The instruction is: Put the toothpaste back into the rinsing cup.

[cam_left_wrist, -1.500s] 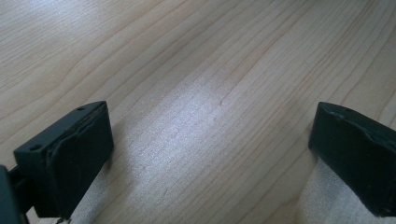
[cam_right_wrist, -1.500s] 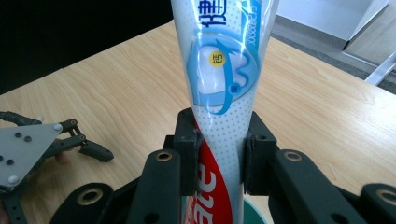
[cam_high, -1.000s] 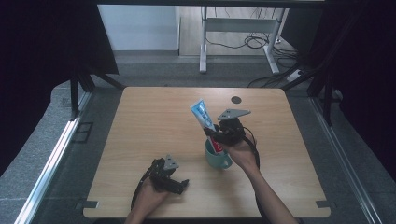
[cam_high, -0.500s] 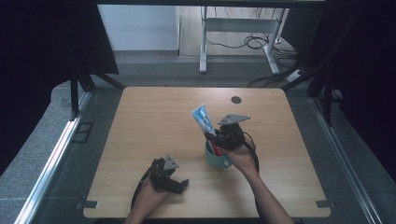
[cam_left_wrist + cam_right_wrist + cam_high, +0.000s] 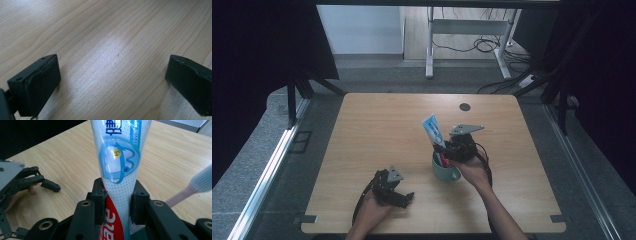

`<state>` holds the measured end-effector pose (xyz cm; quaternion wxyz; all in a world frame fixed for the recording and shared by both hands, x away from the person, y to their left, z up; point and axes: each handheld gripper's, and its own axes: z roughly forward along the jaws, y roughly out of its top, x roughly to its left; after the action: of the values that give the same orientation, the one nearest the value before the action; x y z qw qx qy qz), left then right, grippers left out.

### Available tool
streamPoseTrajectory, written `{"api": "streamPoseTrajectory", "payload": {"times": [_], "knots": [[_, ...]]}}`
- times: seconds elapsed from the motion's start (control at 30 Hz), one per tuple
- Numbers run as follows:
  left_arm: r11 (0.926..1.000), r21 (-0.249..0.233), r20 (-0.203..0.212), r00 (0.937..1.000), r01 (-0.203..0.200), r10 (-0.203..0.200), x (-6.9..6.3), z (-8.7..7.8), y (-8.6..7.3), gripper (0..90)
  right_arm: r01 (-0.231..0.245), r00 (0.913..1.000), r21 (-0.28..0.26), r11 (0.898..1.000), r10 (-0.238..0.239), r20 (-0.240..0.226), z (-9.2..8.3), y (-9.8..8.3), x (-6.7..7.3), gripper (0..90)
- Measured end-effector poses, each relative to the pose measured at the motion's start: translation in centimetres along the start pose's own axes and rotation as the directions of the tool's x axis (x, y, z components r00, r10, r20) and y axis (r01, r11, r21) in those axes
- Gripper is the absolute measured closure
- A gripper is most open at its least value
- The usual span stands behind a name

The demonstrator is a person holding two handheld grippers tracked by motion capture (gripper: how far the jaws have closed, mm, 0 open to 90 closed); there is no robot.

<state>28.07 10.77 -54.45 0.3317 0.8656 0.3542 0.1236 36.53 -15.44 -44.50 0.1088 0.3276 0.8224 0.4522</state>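
A white-and-blue toothpaste tube (image 5: 432, 129) with a red lower part stands tilted in a teal mug (image 5: 446, 171) right of the table's middle. My right gripper (image 5: 448, 150) is shut on it just above the mug. In the right gripper view both pads press the tube (image 5: 120, 165) at its sides, around my right gripper (image 5: 118, 195). A pink toothbrush (image 5: 202, 181) with a white head leans at the right. My left gripper (image 5: 403, 198) rests near the front edge, open. Only bare wood lies between the jaws of the left gripper (image 5: 112, 82).
The wooden table (image 5: 377, 125) has a small dark round hole (image 5: 465, 107) near its far edge. The right gripper view shows the left gripper (image 5: 50, 186) lying on the wood at the left. Grey floor, desk legs and cables lie beyond the table.
My right gripper and the tube have shifted slightly to the right and toward me, lower over the mug. The left gripper has stayed put.
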Motion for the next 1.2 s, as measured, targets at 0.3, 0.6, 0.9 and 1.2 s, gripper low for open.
{"api": "streamPoseTrajectory", "payload": {"times": [0.3,0.6,0.9,1.2], "knots": [[1.0,0.0,0.0,1.0,0.0,0.0,0.0,0.0,0.0,0.0,0.003,1.0,0.037,0.999,-0.002,-0.009,-0.1,-0.4,0.0,68.7],[1.0,0.0,-0.001,1.0,-0.002,0.002,0.0,0.0,0.0,0.0,0.008,1.0,0.074,0.997,-0.008,0.0,0.1,-1.4,-0.2,68.4],[1.0,0.0,0.0,1.0,-0.001,0.001,0.0,0.0,0.0,0.0,0.007,1.0,0.066,0.998,-0.007,0.006,0.0,-1.5,-0.2,65.4],[1.0,0.0,0.0,1.0,-0.002,0.002,0.0,0.0,0.0,0.0,0.018,0.9997,0.056,0.998,-0.017,-0.019,-0.7,-1.3,-0.1,48.1]]}}
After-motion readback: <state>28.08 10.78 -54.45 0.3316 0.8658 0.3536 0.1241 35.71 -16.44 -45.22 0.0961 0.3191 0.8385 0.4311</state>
